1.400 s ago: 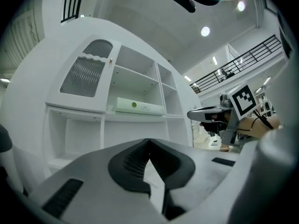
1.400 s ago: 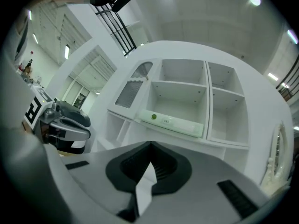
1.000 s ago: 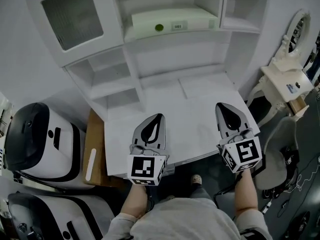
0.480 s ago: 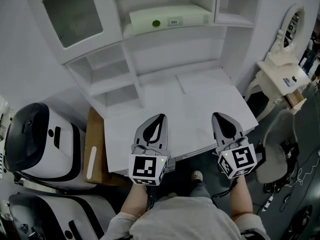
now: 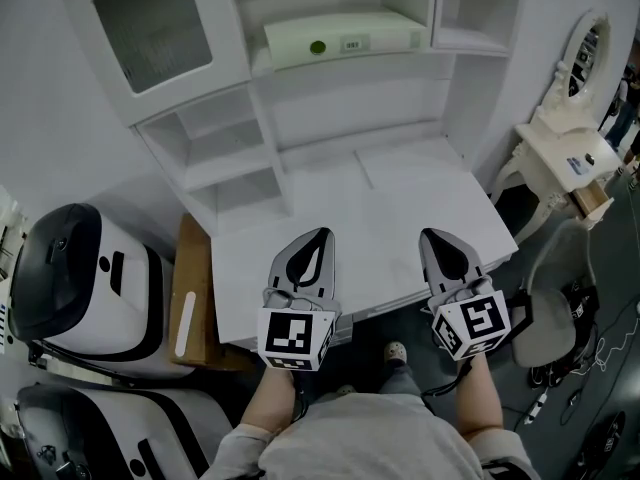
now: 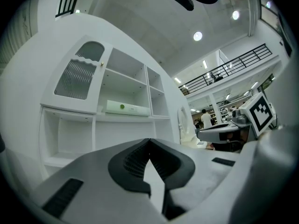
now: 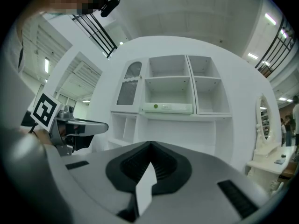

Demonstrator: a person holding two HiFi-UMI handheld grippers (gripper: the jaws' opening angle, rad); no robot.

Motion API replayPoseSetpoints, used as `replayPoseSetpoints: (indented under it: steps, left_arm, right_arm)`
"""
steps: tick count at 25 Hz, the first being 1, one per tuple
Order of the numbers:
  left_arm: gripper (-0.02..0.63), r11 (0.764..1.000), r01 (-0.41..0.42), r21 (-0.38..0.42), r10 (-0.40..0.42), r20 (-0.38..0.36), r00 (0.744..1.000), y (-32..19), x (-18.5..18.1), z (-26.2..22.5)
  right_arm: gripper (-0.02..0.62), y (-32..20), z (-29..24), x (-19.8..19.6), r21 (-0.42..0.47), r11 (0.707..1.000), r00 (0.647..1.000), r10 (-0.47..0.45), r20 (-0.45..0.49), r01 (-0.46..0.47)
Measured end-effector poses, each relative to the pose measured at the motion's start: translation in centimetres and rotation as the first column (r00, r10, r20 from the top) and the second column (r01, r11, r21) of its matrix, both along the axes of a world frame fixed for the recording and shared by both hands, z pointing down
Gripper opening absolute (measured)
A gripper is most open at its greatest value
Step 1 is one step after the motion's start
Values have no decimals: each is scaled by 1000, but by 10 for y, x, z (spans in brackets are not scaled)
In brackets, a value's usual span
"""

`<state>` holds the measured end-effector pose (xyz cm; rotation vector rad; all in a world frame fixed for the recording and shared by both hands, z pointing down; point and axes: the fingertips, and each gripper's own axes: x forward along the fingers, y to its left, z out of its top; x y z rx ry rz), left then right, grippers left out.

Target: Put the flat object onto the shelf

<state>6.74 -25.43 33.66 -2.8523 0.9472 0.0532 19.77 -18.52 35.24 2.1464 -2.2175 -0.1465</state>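
Observation:
The flat object (image 5: 345, 36), a pale slab with a green dot and a label on its front edge, lies on the middle shelf of the white cabinet (image 5: 200, 163); it also shows in the left gripper view (image 6: 127, 108) and the right gripper view (image 7: 168, 108). Both grippers hover over the near edge of the white desk (image 5: 400, 208), far below that shelf. My left gripper (image 5: 321, 232) is shut, its tips meeting with nothing between them (image 6: 149, 140). My right gripper (image 5: 431, 234) is shut and empty as well (image 7: 150, 143).
Two white-and-black machines (image 5: 80, 288) stand on the floor at the left, with a cardboard box (image 5: 190, 308) beside the desk. A white ornate mirror stand (image 5: 575, 153) and a grey chair (image 5: 555, 313) are at the right. People stand far off in the left gripper view (image 6: 205, 119).
My right gripper has drawn a little left and back towards my body. The left gripper has stayed put. The flat object has not moved on its shelf.

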Motion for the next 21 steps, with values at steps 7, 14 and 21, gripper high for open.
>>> replayPoseSetpoints:
  steps: [7, 14, 21]
  left_arm:
    - [15, 1000, 3, -3, -3, -5, 1000, -1, 1, -1]
    - [15, 1000, 13, -7, -13, -8, 1000, -1, -4, -1]
    - [15, 1000, 17, -7, -17, -6, 1000, 2, -8, 0]
  right_arm:
    - [9, -3, -2, -1, 2, 1000, 1000, -10, 12, 10]
    - [9, -4, 1, -7, -1, 1000, 1000, -17, 23, 17]
    - [9, -2, 2, -12, -2, 1000, 999, -26, 27, 26]
